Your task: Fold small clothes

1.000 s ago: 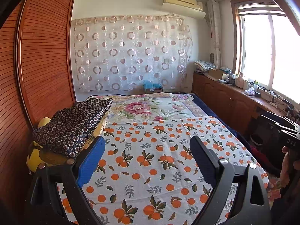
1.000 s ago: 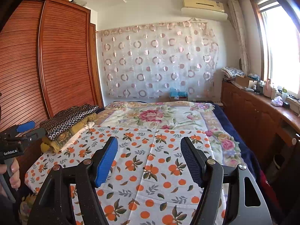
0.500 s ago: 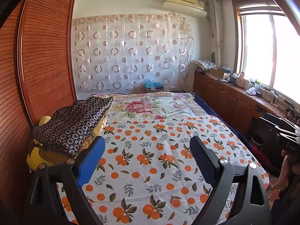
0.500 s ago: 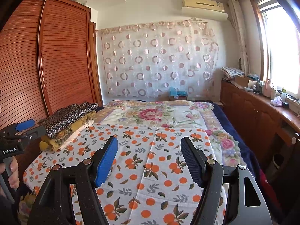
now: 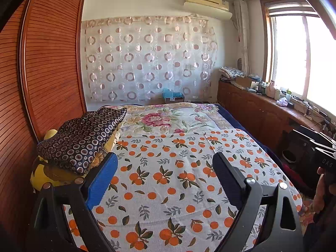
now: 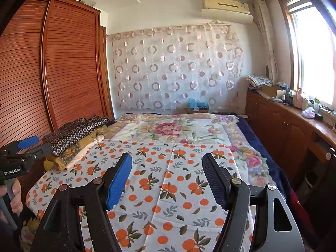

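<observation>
Bedroom bed (image 6: 273, 168) | orange-print cloth (image 5: 178, 178) flat | folded stack (image 5: 82, 140) left | both claws (image 5: 164, 175) (image 6: 167, 177) apart, empty

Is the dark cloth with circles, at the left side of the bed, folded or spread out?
Folded. The dark circle-patterned cloth lies as a compact layer on top of a stack of other folded fabrics.

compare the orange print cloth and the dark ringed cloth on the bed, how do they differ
The orange print cloth is white with oranges and leaves; the dark ringed cloth is dark with small pale rings. The orange print cloth lies spread flat across the bed's near end; the dark ringed cloth sits folded on top of a stack at the left edge. Neither is held by a gripper.
</observation>
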The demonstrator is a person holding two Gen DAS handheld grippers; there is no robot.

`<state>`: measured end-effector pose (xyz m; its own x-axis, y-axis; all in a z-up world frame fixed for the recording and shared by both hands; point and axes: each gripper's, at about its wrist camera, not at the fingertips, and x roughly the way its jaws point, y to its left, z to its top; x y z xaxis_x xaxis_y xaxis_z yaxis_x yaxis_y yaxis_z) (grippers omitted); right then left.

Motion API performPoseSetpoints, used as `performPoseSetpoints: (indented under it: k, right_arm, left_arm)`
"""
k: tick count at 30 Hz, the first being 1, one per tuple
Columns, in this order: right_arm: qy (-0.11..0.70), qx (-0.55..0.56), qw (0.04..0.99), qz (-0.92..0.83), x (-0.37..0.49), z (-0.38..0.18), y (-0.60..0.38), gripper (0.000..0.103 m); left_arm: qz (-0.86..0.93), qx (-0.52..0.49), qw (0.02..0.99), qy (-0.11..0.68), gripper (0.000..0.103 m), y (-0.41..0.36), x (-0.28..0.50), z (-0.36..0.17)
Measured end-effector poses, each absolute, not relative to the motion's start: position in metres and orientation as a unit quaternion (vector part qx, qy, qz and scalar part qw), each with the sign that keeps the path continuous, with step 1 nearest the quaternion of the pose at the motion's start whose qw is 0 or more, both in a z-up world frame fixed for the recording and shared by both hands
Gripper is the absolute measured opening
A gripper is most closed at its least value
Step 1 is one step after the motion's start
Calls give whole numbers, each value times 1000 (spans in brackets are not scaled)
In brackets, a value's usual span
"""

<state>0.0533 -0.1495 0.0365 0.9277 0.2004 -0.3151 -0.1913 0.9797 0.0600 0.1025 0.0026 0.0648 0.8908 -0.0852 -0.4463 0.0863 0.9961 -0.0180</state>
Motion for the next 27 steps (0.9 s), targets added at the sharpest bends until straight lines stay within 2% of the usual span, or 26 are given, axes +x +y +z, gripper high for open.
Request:
performPoseSetpoints:
  k: [27]
  right_arm:
    - [157,10,982,105,53,35,-166,72]
  left_arm:
    - [-42,1,974,223,92,-4,98,72]
